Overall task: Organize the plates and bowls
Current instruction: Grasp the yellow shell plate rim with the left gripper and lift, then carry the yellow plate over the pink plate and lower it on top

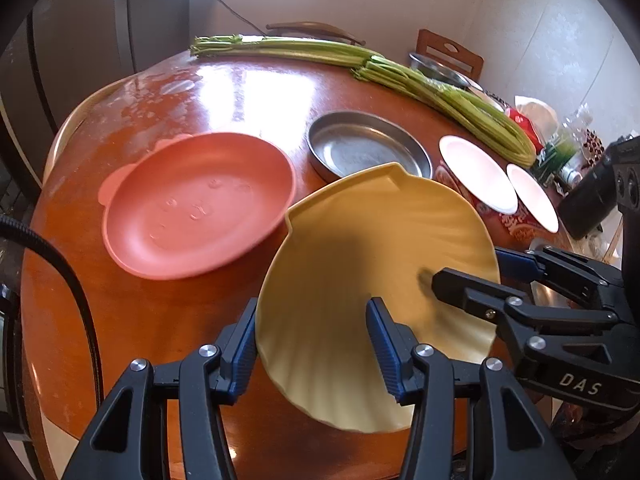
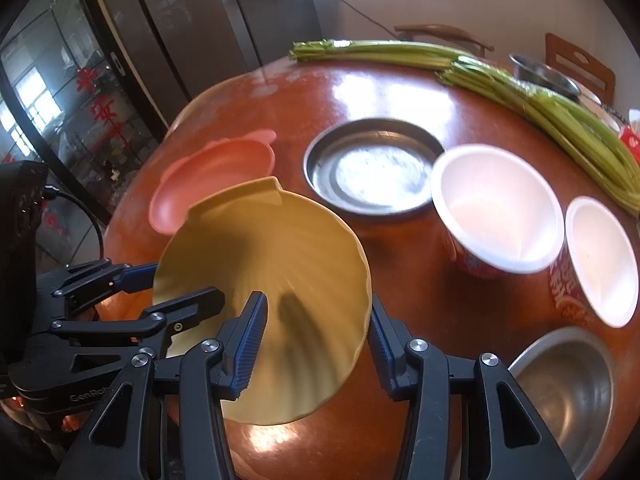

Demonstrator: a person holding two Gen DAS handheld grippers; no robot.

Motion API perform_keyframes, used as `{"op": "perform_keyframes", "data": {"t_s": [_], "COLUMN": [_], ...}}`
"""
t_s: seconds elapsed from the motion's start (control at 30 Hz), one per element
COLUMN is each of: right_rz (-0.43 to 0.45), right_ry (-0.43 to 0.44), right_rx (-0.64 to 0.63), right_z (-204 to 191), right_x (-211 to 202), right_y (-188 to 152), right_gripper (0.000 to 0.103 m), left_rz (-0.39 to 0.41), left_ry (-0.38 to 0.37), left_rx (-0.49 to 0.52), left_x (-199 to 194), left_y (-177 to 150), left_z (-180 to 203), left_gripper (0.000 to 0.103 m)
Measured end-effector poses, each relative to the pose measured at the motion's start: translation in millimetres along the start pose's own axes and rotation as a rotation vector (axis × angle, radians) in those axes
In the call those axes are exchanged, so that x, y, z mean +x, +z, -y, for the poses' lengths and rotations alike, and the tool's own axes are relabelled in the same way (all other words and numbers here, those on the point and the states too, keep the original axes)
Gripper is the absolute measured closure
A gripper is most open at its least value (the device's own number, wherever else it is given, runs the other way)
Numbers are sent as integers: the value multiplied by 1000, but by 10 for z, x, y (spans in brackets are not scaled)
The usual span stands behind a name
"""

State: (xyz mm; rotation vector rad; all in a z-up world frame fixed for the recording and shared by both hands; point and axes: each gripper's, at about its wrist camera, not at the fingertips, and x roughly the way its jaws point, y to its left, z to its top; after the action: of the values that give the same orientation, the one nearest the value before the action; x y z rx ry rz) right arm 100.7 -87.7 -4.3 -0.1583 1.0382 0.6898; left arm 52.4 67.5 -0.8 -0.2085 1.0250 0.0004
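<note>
Two tools hold one yellow plate (image 1: 376,264), shaped like a shell. It is lifted off the round brown table (image 1: 168,320) and tips a bit, with its square tab pointing to about 12 o'clock.

The left gripper (image 1: 312,344) has its blue pads on the plate's near-left rim, one pad on each side of the edge. Its jaws are only a little apart, squeezing the rim. The right gripper (image 2: 316,340) pinches the rim on the other side in the same way, shut as tight as the plate lets it. I think two tools are used because the plate is wide and thin, so one pinch at the edge could let it swing or slip.

In the left view the pink plate (image 1: 200,204) lies flat at about 10 o'clock from the yellow one. It looks like a good place to stack it. A metal pan (image 1: 368,148) sits at 12 o'clock. Two white paper bowls (image 2: 496,208) stand at 2 o'clock. Long green stalks (image 1: 360,64) lie at the far edge, out of the way.
</note>
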Motion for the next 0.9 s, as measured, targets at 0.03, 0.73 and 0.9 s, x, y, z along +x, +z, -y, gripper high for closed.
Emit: {"op": "perform_keyframes", "data": {"t_s": [0.03,0.73,0.9], "right_rz": [3,51,68], "right_ry": [3,43,54], "right_rx": [-4,-113,-117], "right_z": [-22,-573,-689], "right_x": [-12,22,56], "right_y": [27,752,919], "right_gripper": [52,52,52], "left_rz": [7,128,154], "left_ry": [3,76,91], "left_rx": [-3,-84,-92], "left_x": [-24,-455,-531], "left_y": [16,456,572], "left_z": [-20,-531,-650], "left_gripper": [51,51,51]}}
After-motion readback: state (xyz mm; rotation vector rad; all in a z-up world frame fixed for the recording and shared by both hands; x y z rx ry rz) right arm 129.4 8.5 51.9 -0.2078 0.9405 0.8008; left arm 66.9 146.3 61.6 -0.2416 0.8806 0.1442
